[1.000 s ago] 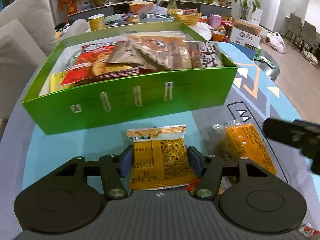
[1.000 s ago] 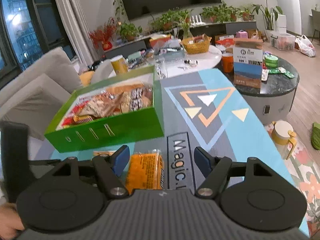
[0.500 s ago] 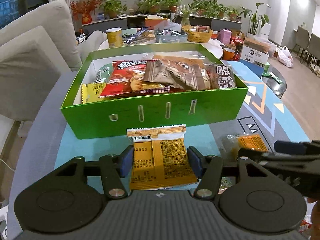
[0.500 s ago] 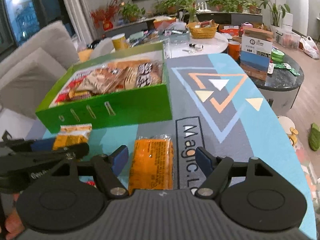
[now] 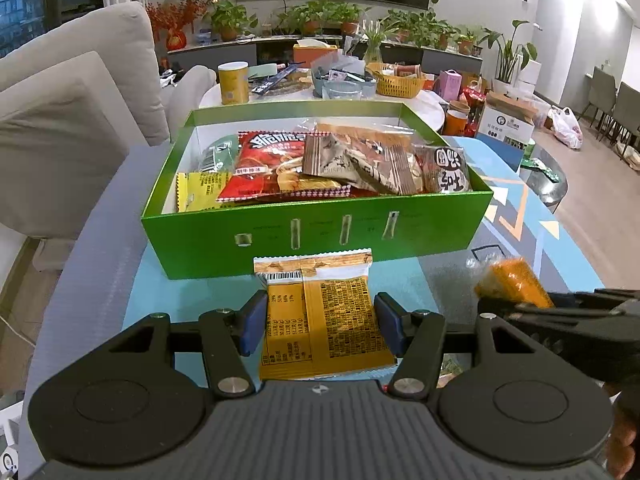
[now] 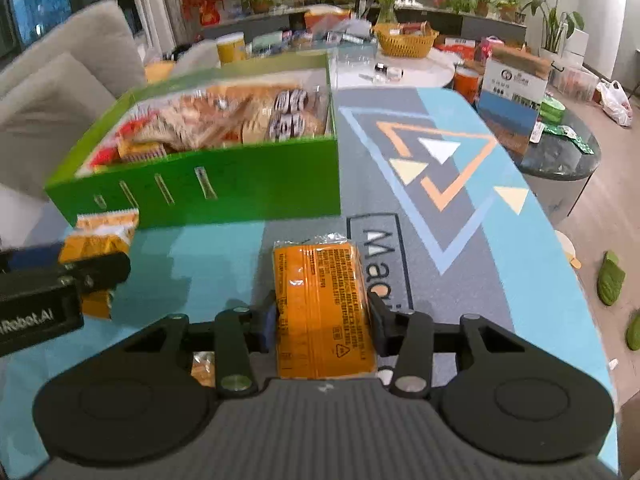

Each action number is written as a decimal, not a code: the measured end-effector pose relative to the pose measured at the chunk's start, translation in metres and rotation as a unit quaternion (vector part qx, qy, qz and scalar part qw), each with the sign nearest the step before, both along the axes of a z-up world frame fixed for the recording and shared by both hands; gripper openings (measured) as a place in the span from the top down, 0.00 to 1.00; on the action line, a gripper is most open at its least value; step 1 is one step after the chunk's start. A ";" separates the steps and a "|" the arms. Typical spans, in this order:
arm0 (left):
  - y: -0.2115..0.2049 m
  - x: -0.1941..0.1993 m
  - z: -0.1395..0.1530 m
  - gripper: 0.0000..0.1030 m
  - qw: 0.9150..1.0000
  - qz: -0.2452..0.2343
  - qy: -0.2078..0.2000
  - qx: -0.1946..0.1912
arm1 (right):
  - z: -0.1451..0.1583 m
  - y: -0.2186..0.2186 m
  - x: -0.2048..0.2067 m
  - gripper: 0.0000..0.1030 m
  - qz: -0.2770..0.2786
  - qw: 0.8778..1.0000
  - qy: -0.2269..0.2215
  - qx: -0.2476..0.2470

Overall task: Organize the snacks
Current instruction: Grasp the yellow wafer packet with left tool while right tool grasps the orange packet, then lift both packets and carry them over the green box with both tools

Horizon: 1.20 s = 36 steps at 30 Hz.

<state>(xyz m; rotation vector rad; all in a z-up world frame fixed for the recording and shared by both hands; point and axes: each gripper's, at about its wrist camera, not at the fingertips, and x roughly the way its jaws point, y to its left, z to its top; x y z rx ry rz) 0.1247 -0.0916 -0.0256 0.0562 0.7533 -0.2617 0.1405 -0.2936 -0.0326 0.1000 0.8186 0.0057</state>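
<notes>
A green box [image 5: 320, 232] full of snack packets stands on the table ahead; it also shows in the right wrist view [image 6: 240, 184]. My left gripper [image 5: 320, 322] is shut on a yellow-orange snack packet [image 5: 320, 316] and holds it just in front of the box. My right gripper [image 6: 322, 320] is shut on an orange cellophane-wrapped packet [image 6: 322, 300], right of the left gripper and raised off the mat. That packet shows at the right in the left wrist view [image 5: 512, 280].
The table carries a blue and grey patterned mat [image 6: 440, 184]. A grey sofa [image 5: 68, 112] is at the left. A cluttered round white table [image 5: 320, 88] stands behind the box, and a dark round side table [image 6: 560, 152] with a carton at the right.
My right gripper has closed on the orange packet and lifted it. My left gripper has kept hold of the yellow packet and drawn back and up from the box.
</notes>
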 end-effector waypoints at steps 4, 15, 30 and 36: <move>0.003 -0.001 0.005 0.47 1.000 0.001 -0.005 -0.004 | 0.020 0.000 -0.006 0.51 0.008 0.999 -0.040 0.021; 0.006 0.004 0.031 0.47 0.999 -0.006 -0.039 -0.006 | 0.061 0.008 0.007 0.51 0.040 0.993 -0.097 0.050; 0.021 0.056 0.071 0.47 0.996 0.006 -0.087 -0.002 | 0.083 0.016 0.059 0.51 0.049 0.991 -0.117 0.040; 0.026 0.083 0.077 0.47 0.996 0.010 -0.087 -0.005 | 0.083 0.022 0.078 0.51 0.053 0.991 -0.115 0.040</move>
